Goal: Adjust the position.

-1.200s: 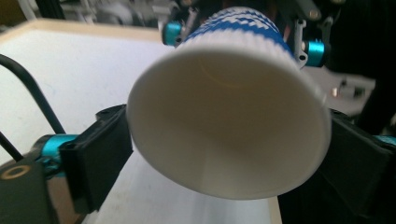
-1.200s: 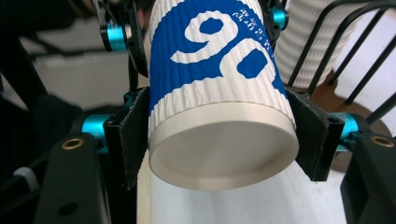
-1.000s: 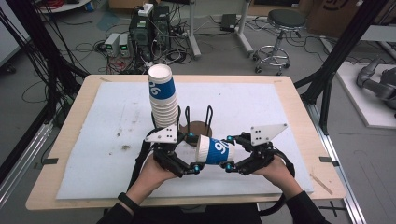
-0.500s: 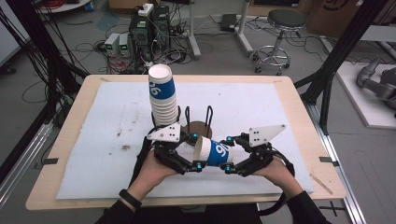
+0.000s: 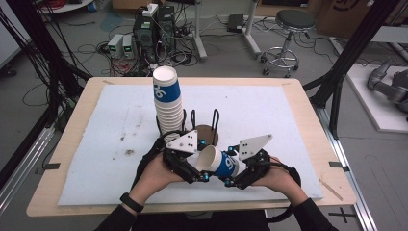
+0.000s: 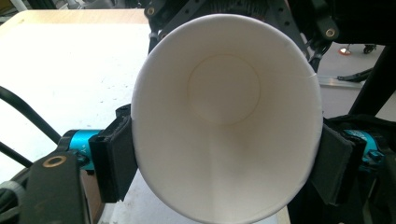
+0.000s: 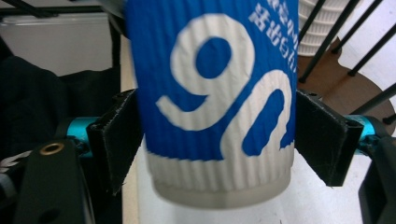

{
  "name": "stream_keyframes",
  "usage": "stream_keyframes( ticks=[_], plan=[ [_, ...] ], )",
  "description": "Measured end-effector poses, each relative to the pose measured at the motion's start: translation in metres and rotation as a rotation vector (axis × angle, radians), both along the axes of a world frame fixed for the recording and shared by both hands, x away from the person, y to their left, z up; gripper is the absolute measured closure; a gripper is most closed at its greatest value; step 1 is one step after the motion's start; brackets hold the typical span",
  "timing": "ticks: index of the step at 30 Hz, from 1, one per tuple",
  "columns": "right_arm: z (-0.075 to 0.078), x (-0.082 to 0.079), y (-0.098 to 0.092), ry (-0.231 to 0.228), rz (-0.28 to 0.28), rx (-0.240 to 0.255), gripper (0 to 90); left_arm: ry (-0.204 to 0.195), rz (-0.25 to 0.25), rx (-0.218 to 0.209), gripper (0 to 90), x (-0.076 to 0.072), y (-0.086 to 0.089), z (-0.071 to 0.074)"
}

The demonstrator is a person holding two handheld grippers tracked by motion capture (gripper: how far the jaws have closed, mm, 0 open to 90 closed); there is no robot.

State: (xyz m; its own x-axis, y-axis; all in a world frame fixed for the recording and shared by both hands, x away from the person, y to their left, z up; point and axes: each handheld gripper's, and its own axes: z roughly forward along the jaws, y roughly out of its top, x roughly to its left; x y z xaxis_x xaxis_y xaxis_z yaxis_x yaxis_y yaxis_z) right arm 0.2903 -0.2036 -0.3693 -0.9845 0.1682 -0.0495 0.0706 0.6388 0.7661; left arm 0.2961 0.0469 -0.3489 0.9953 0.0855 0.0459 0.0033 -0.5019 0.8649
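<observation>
A blue and white paper cup (image 5: 222,163) marked "90" lies tilted between my two grippers, near the table's front edge. My left gripper (image 5: 199,166) is shut on its rim. In the left gripper view the cup's white open mouth (image 6: 224,121) faces the camera, with a black pad (image 6: 114,158) pressed on each side. My right gripper (image 5: 234,172) is shut on the cup's lower body. In the right gripper view the cup's blue side (image 7: 219,102) sits between the pads (image 7: 119,140), base toward the camera.
A tall stack of matching cups (image 5: 168,103) stands in a black wire rack on a round brown base (image 5: 208,132), just behind the grippers; the right gripper view also has the base (image 7: 336,88). White matting (image 5: 269,115) covers the wooden table. Floor clutter lies beyond the far edge.
Both hands have drawn closer together and turned. The cup has tipped from lying sideways so that its open mouth now shows from above.
</observation>
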Motion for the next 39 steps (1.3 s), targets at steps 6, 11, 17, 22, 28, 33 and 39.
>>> stream_keyframes(
  ticks=[6,11,17,22,28,33,39],
  plan=[
    [0.000,0.000,-0.002,-0.001,0.029,0.029,29.7,0.002,0.002,-0.014,19.9,0.001,0.001,0.002],
    [0.001,0.001,-0.006,0.014,0.027,0.092,29.6,0.027,0.026,-0.147,12.4,0.001,0.003,-0.001],
    [0.002,0.004,-0.017,0.050,0.006,0.246,29.6,0.099,0.039,-0.349,7.4,0.005,0.007,-0.008],
    [-0.001,0.004,-0.017,0.072,-0.003,0.308,29.6,0.112,0.039,-0.387,7.5,0.005,0.002,-0.009],
    [-0.001,0.003,-0.014,0.063,0.000,0.301,29.8,0.112,0.031,-0.385,19.6,0.007,0.004,-0.007],
    [0.000,0.003,-0.013,0.041,-0.001,0.261,28.0,0.086,0.024,-0.321,21.4,0.006,0.002,-0.003],
    [0.010,-0.003,-0.009,-0.017,-0.015,0.144,22.4,0.013,0.042,-0.158,21.9,0.002,0.000,0.007]
  ],
)
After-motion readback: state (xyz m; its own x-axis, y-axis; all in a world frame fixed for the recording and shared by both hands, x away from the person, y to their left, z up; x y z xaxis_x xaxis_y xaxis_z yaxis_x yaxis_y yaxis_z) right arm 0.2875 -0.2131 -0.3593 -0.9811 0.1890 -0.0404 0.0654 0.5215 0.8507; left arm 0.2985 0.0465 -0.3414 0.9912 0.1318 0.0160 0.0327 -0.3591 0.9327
